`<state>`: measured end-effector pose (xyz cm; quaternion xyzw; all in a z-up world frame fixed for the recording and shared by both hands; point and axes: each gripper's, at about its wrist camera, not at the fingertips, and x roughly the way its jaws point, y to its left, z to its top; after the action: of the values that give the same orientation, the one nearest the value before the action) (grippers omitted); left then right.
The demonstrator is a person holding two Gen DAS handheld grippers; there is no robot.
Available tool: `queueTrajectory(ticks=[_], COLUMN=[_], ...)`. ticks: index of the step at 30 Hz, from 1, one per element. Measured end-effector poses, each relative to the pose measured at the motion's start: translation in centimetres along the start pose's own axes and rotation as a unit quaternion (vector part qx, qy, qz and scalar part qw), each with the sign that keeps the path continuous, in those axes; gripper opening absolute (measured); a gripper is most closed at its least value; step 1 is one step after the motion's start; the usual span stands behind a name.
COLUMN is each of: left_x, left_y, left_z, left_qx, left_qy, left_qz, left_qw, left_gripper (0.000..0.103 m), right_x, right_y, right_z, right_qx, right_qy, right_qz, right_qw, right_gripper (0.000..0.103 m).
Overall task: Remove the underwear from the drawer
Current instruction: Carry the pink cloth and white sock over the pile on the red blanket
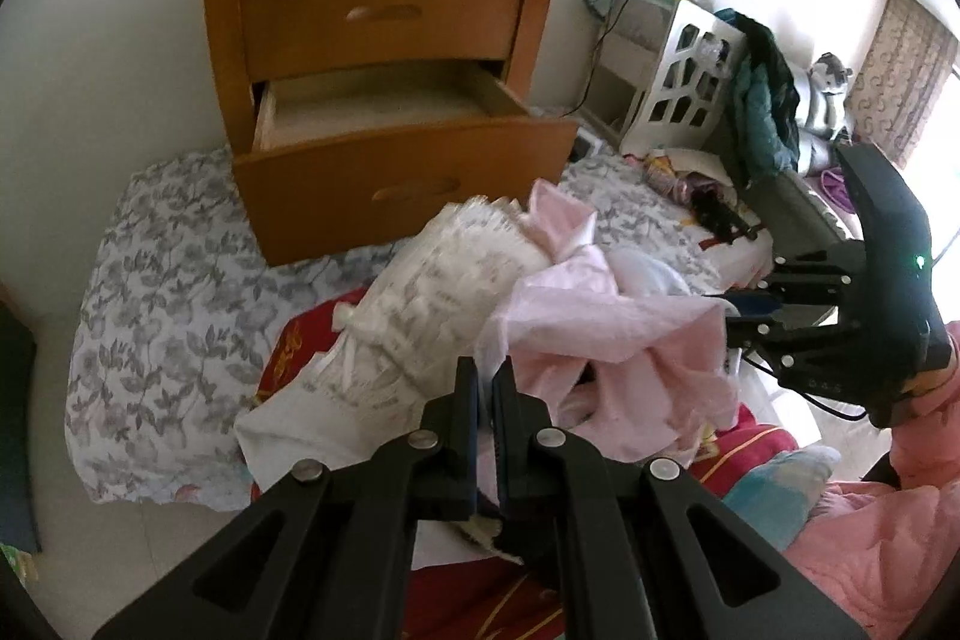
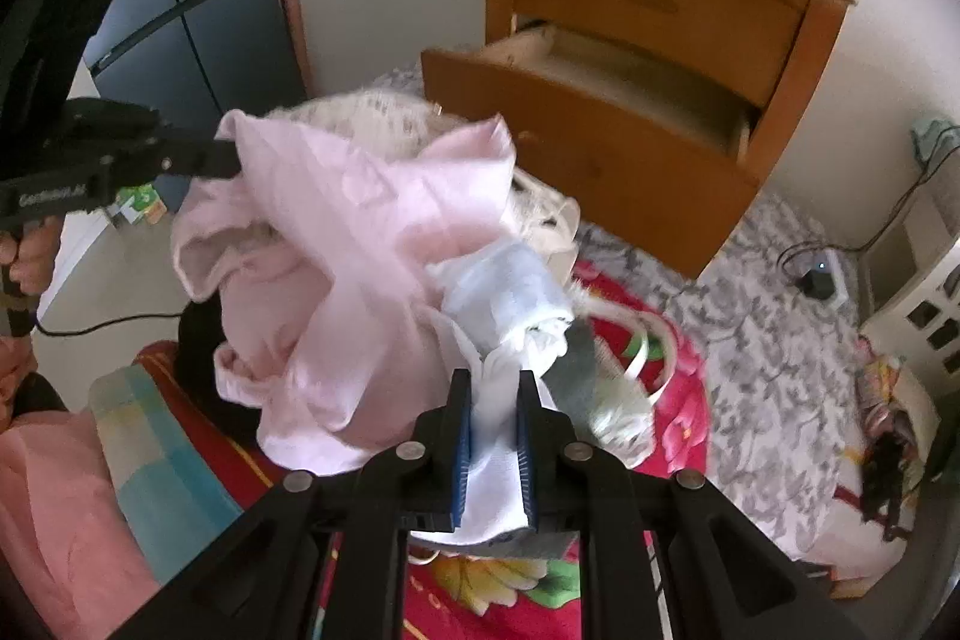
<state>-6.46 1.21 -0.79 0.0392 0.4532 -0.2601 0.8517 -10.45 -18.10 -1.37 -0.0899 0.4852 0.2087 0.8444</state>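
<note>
A bundle of underwear hangs between the 2 grippers, out of the drawer and above a red floral blanket (image 2: 666,358). Its parts are a pale pink garment (image 2: 354,244), a white lace-trimmed piece (image 1: 420,292) and a white-and-grey piece (image 2: 522,292).

The right gripper (image 2: 493,388) is clenched on a white fold of cloth that fills the gap between its blue-edged pads. The left gripper (image 1: 485,376) is clamped nearly closed, with a thin edge of cloth pinched between its fingers; in the right wrist view its tip meets the pink garment's upper left corner.

Behind the bundle stands a wooden nightstand (image 1: 372,40) on a grey floral sheet (image 1: 162,304). Its lower drawer (image 1: 396,142) is pulled out and shows bare wood inside; the upper drawer (image 1: 384,10) is closed. To the right of it sits a white cut-out cabinet (image 1: 678,82).
</note>
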Motion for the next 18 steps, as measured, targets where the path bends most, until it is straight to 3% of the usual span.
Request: queueTrajectory(ticks=[10, 13, 18], left_x=[0.8, 0.4, -0.4], left_y=[1.9, 1.9, 1.7], left_z=[-1.7, -1.7, -1.7], left_qx=[-0.027, -0.026, -0.023], left_qy=[0.031, 0.027, 0.02], left_qz=[-0.011, -0.01, -0.002], left_qw=[0.9991, 0.9992, 0.9995], left_gripper=[0.005, 0.007, 0.028], right_x=[1.2, 1.0, -0.4], right_y=[1.5, 1.3, 0.7], right_z=[-0.7, -0.8, -1.1], right_qx=[-0.016, -0.008, 0.003], right_qy=[0.028, 0.026, 0.016], right_qz=[0.014, 0.022, 0.027], right_qw=[0.999, 0.999, 1.0], right_gripper=[0.018, 0.042, 0.045])
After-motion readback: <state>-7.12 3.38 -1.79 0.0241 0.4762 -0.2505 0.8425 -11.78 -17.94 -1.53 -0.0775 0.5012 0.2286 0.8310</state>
